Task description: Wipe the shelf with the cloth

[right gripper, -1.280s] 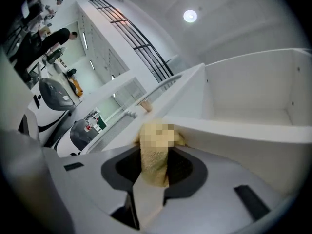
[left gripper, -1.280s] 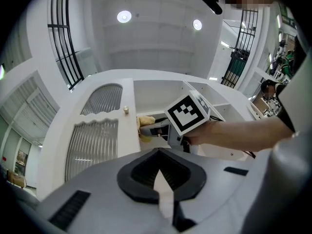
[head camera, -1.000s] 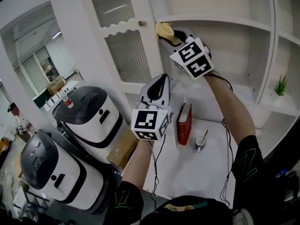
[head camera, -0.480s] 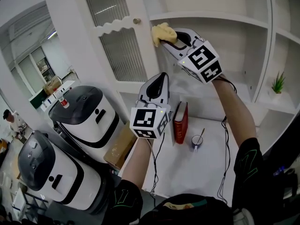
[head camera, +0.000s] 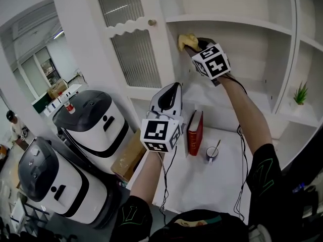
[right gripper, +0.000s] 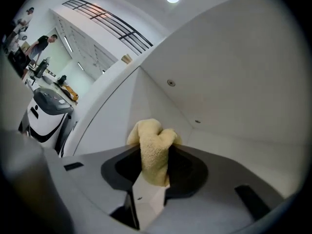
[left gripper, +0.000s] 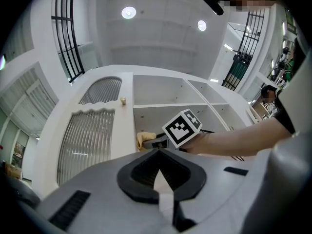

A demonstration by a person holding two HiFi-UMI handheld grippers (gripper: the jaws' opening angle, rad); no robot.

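Note:
A yellow cloth [head camera: 187, 40] is bunched in my right gripper [head camera: 193, 45], which is shut on it. The gripper is raised into the cabinet compartment just under the upper white shelf [head camera: 237, 20], and the cloth presses near the compartment's left inner corner. In the right gripper view the cloth [right gripper: 153, 147] sticks up between the jaws against the white walls. My left gripper [head camera: 173, 86] hangs lower, in front of the cabinet, shut with nothing in it. From the left gripper view the cloth [left gripper: 145, 139] shows beside the right gripper's marker cube [left gripper: 183, 126].
A ribbed-glass cabinet door [head camera: 132, 42] stands left of the compartment. On the counter below stand a red book [head camera: 196, 132] and a mug with a spoon [head camera: 213, 154]. A small plant [head camera: 301, 93] sits at right. Two white machines [head camera: 93, 122] and a cardboard box [head camera: 130, 160] are at left.
My right gripper has carried the cloth from the shelf's front left edge down and rightward into the compartment beneath it. The left gripper has barely moved.

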